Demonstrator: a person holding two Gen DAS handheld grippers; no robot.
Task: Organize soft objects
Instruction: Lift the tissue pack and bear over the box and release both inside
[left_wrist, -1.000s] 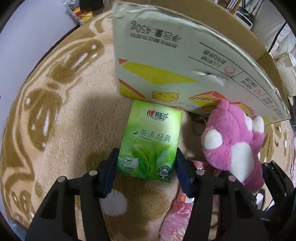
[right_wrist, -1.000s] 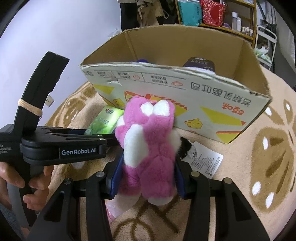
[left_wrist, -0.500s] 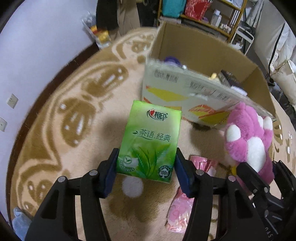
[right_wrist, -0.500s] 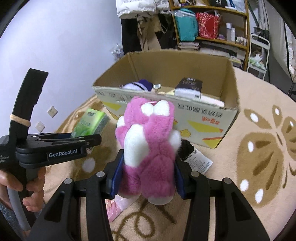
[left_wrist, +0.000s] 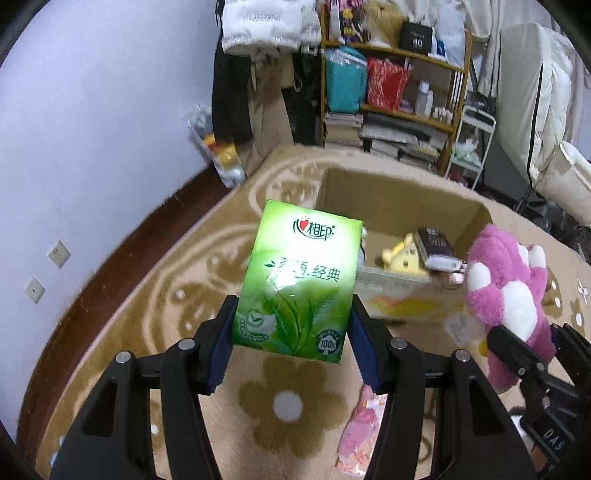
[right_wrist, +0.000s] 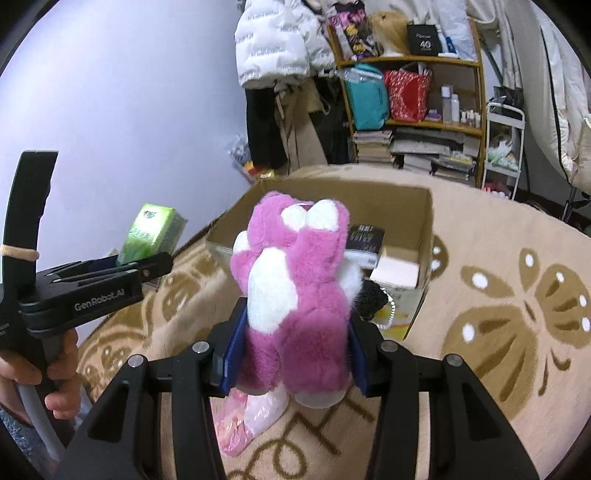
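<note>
Tissue pack (left_wrist: 295, 280): left view shows the left gripper (left_wrist: 291, 343) clamped on it, now raised from the rug (left_wrist: 147, 295) above the cardboard box (left_wrist: 399, 206). Right view: right gripper (right_wrist: 291, 339) closed on the pink plush (right_wrist: 295, 280), likewise lifted, probably over the box rim; both appear ready for release inside.

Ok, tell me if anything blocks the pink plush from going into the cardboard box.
Nothing visible does. The right claw holds the pink plush above the rug, with the cardboard box open-topped just ahead. A dark book and other items lie inside, leaving room.
</note>
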